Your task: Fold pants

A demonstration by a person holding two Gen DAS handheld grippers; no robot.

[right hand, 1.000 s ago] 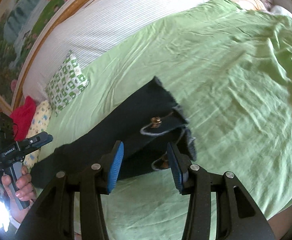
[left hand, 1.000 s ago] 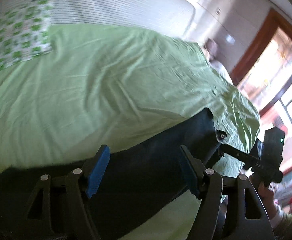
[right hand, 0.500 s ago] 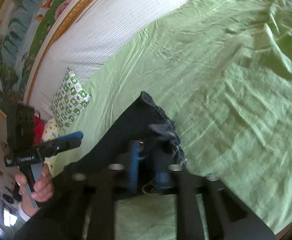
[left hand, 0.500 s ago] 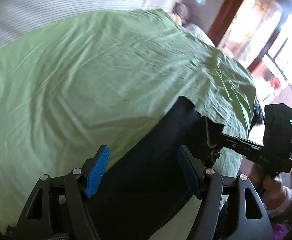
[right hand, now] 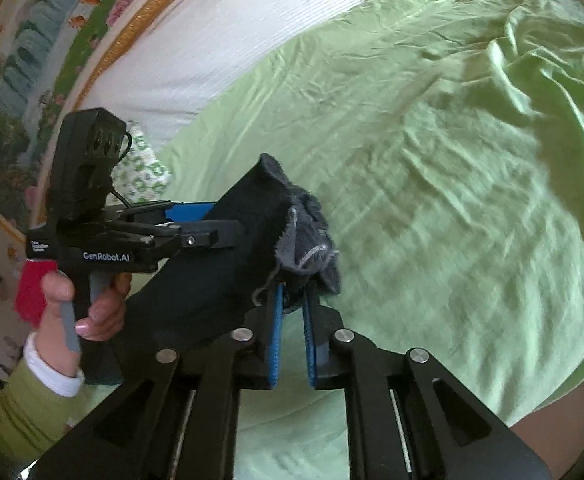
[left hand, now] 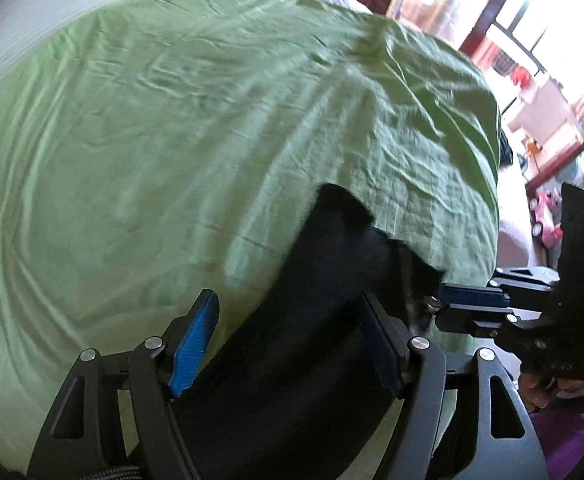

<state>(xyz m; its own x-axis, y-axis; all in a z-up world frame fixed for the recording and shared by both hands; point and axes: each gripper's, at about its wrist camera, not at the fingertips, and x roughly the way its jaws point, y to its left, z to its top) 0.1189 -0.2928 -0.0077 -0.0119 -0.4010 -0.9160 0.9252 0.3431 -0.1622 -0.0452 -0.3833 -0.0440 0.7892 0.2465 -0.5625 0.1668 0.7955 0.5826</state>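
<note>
Pants [right hand: 220,264] drape soft and limp; your right tool [right hand: 292,320] seems clenched on the frayed hem, left tool [left hand: 288,344] spread wide.

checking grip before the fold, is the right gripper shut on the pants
Shut: the right gripper pinches the dark pants at their frayed end.

Beyond the black pants [right hand: 228,264], the green bedsheet [right hand: 432,168] lies bare and wrinkled, wide free room to the far and right edges. The left gripper [right hand: 212,226] crowds the pants' left side, close beside the patterned pillow [right hand: 144,176] against the white headboard [right hand: 228,40].
</note>
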